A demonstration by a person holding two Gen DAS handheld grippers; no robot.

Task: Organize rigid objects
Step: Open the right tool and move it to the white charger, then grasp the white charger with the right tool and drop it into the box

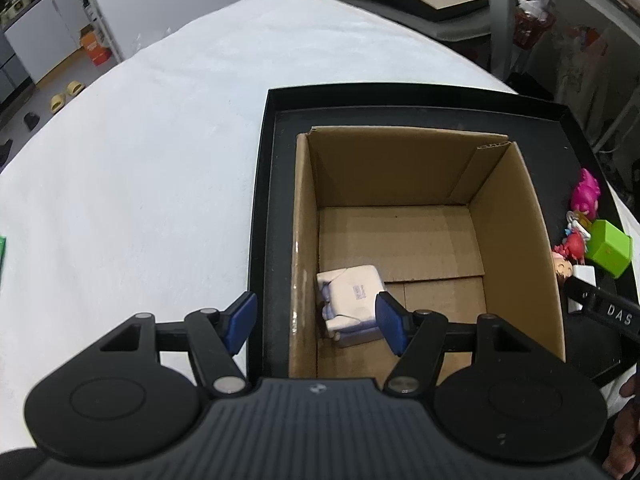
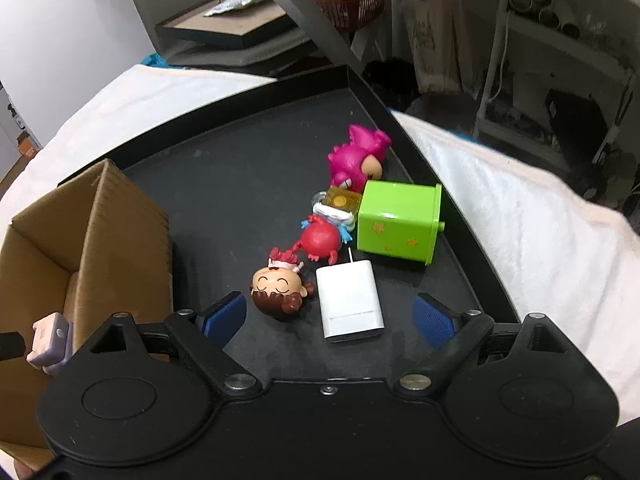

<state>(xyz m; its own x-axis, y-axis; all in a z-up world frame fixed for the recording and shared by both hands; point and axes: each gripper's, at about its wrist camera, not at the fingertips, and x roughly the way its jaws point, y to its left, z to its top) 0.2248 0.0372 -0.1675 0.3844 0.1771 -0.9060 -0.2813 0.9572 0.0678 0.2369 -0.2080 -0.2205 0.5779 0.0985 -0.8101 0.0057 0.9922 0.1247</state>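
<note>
A brown cardboard box [image 1: 516, 216] stands open on a black tray [image 1: 264, 200]. A white and lilac toy [image 1: 352, 300] lies on the box floor at its near left; it also shows in the right wrist view [image 2: 50, 342]. My left gripper [image 1: 314, 322] is open and empty, above the box's near left wall. My right gripper [image 2: 330, 318] is open and empty, just above a white charger block [image 2: 348, 300]. Beside the charger lie a brown-haired doll head [image 2: 276, 290], a red figure [image 2: 320, 240], a green cube [image 2: 398, 220] and a pink monster [image 2: 356, 158].
The tray [image 2: 240, 168] sits on a white cloth-covered table [image 1: 140, 160]. A small yellow and white toy [image 2: 338, 208] lies between the pink monster and the red figure. Shelves, a red basket [image 2: 352, 0] and clutter stand beyond the table.
</note>
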